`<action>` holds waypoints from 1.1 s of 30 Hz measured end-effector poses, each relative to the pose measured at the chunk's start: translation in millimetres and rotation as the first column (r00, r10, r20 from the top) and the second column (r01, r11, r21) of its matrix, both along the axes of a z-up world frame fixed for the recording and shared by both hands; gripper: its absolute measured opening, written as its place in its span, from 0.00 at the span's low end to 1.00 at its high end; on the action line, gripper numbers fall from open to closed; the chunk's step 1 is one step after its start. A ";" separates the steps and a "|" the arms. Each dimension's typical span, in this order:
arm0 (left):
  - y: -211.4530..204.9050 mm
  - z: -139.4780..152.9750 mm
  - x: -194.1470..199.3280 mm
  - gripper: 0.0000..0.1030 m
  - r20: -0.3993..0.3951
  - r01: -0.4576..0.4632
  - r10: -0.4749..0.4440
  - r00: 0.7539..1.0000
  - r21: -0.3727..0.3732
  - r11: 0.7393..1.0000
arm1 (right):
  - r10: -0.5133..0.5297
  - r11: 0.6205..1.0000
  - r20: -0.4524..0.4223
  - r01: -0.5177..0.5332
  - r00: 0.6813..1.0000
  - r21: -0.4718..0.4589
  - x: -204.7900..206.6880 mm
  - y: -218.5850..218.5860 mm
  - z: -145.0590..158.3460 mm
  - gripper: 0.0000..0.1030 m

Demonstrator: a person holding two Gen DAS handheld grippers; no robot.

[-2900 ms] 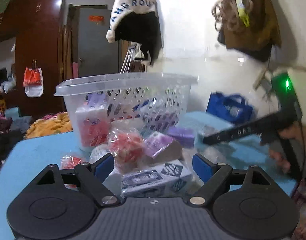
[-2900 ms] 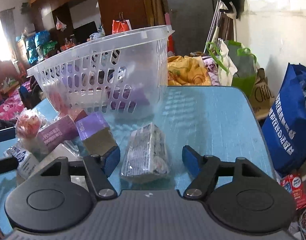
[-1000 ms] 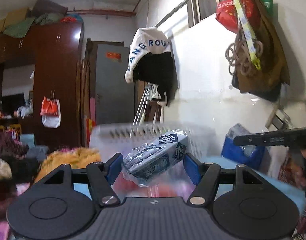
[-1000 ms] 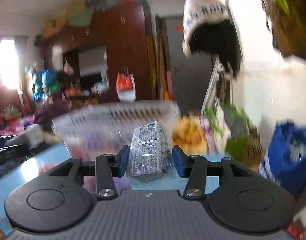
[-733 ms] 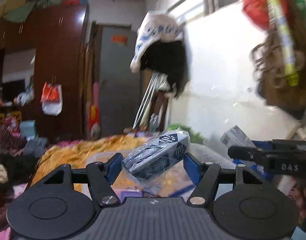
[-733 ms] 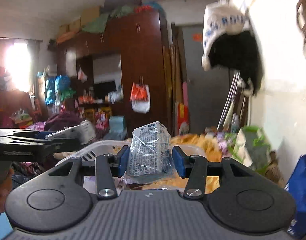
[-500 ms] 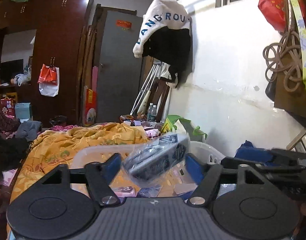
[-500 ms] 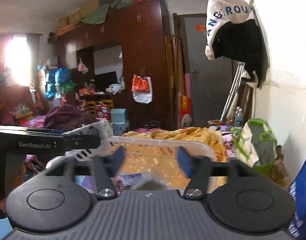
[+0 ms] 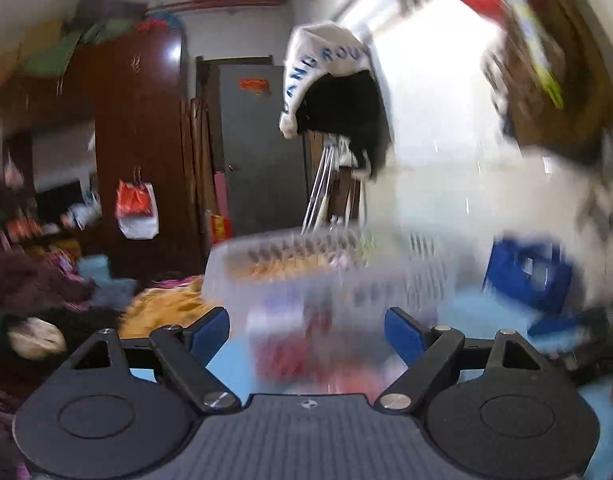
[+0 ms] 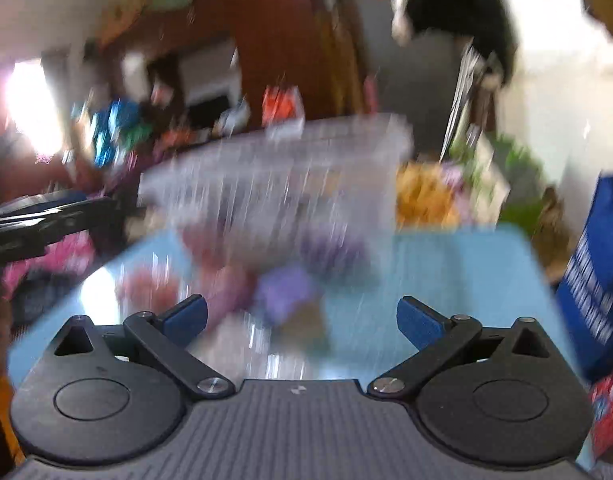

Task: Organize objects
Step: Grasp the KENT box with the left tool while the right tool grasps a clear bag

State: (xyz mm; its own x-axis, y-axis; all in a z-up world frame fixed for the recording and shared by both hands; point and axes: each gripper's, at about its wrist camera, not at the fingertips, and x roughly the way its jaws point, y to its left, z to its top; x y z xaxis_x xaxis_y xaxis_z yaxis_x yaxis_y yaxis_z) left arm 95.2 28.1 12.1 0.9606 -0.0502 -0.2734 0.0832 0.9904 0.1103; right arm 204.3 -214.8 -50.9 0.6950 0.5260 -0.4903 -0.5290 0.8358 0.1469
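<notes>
both the left gripper (image 9: 306,326) and right gripper (image 10: 302,318) stand apart, empty, jaws just opened; a hasty sweep could knock the basket (image 10: 274,176) at twelve o'clock.

The see-through plastic basket (image 10: 274,168) stands upright on the blue table (image 10: 458,264), near its far edge. Its walls are full of little slots. Packets show through its walls, but they are too blurry to tell apart. A purple box (image 10: 286,292) and some pink and red packets (image 10: 154,284) lie on the table just in front of the basket, also blurry
</notes>
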 end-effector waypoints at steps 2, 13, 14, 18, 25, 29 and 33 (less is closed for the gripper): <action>-5.0 -15.3 -9.5 0.85 -0.064 0.055 -0.054 0.997 0.015 0.998 | -0.006 0.999 -0.018 0.005 1.000 -0.035 1.3 2.5 -8.5 1.00; -12.0 -51.9 5.8 0.85 -0.206 0.128 -0.130 0.970 -0.021 0.992 | 0.069 0.991 -0.037 -0.073 0.997 -0.114 -12.5 15.1 -17.4 0.72; -12.6 -54.0 4.4 0.85 -0.208 0.124 -0.126 0.970 -0.019 0.992 | 0.074 0.989 -0.042 -0.079 0.996 -0.125 -12.5 16.9 -18.0 0.71; -12.4 -61.0 2.1 0.81 -0.222 0.117 -0.122 0.967 -0.036 0.992 | 0.066 0.982 -0.008 -0.066 0.998 -0.177 -16.9 22.7 -18.5 0.53; -13.0 -64.5 1.2 0.58 -0.221 0.155 -0.169 0.961 -0.082 0.985 | 0.085 0.990 0.082 -0.075 0.993 -0.118 -27.9 14.0 -14.2 0.49; -0.2 -67.9 -7.3 0.58 -0.169 0.152 -0.172 0.970 -0.127 0.980 | 0.069 0.996 0.125 -0.061 0.990 -0.071 -32.1 8.4 -11.1 0.49; 16.8 -69.3 -18.5 0.58 -0.117 0.149 -0.171 0.978 -0.175 0.973 | 0.054 0.998 0.139 -0.050 0.989 -0.031 -32.4 4.6 -10.0 0.49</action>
State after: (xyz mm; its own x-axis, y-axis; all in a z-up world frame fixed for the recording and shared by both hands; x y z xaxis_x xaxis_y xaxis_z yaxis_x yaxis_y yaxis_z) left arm 76.7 44.9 -57.2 0.8931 -0.2550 -0.3707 0.2449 0.9666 -0.0749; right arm 171.9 -210.2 -60.9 0.7299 0.5509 -0.4046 -0.5856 0.8093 0.0457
